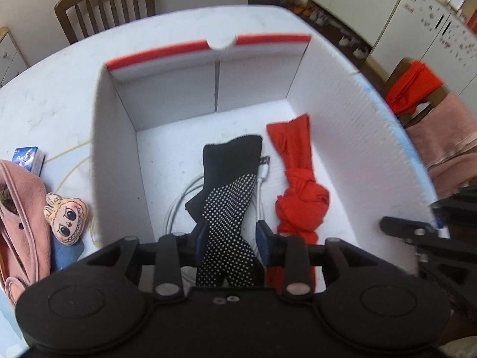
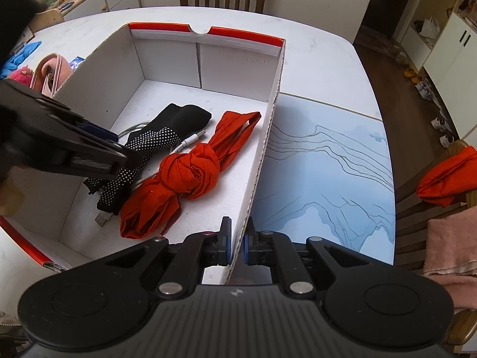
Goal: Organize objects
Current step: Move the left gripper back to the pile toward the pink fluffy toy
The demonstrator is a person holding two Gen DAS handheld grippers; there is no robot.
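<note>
Left wrist view: we find the left gripper (image 1: 231,235) with jaws apart, straddling the black dotted sock (image 1: 229,208), which lies in the white box (image 1: 116,149) over a white cable (image 1: 176,205); the knotted red cloth (image 1: 301,200) lies at its 3 o'clock. The plush face toy (image 1: 66,220), pink bag (image 1: 21,208) and small blue box (image 1: 28,156), at 9 o'clock on the tabletop (image 1: 44,104), remain unsorted in our judgement.

Right wrist view: the right gripper (image 2: 237,246) is clamped on the box's side wall.

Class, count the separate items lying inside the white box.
3: a black dotted sock in the middle, a knotted red cloth on its right, and a white cable beneath the sock. More may be hidden.
</note>
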